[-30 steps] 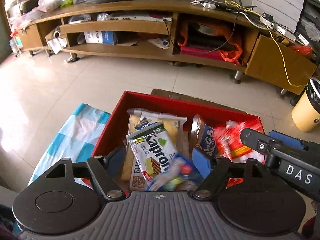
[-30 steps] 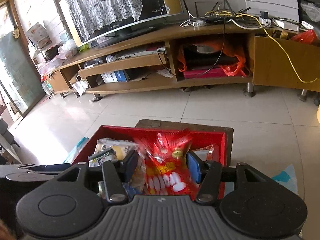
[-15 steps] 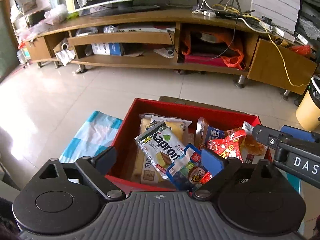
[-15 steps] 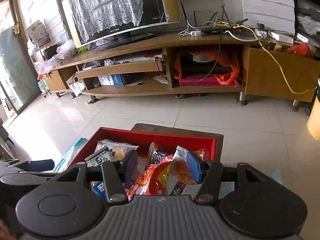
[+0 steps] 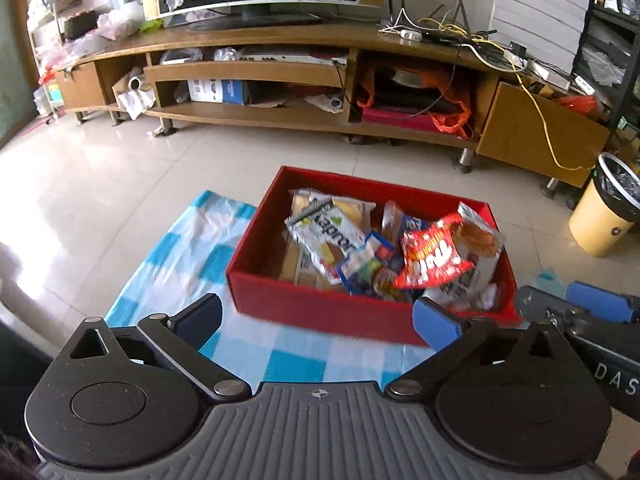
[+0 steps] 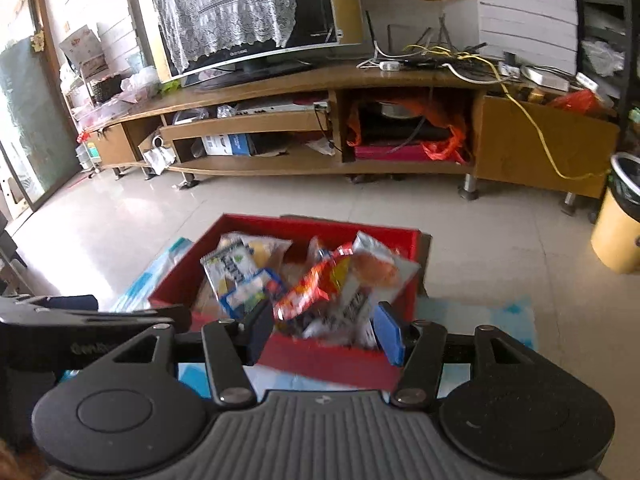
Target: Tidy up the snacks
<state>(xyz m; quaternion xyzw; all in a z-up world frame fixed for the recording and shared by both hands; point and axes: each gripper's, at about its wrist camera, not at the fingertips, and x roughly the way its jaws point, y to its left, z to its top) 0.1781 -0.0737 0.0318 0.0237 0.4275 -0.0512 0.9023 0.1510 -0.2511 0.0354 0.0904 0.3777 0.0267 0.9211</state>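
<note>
Motion blurred the snack packets (image 6: 320,280) in the red box (image 5: 320,304), so I couldn't read most labels. My left tool (image 6: 52,320) was cut off by the frame's edge.

"DAS" on right claw (image 5: 600,312) body

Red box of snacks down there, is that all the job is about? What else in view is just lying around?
Part of the job:
red box
white wafer packet
red snack bag
left gripper, open
right gripper, open

Just lying about:
blue checked cloth
TV stand
television
yellow bin
</note>
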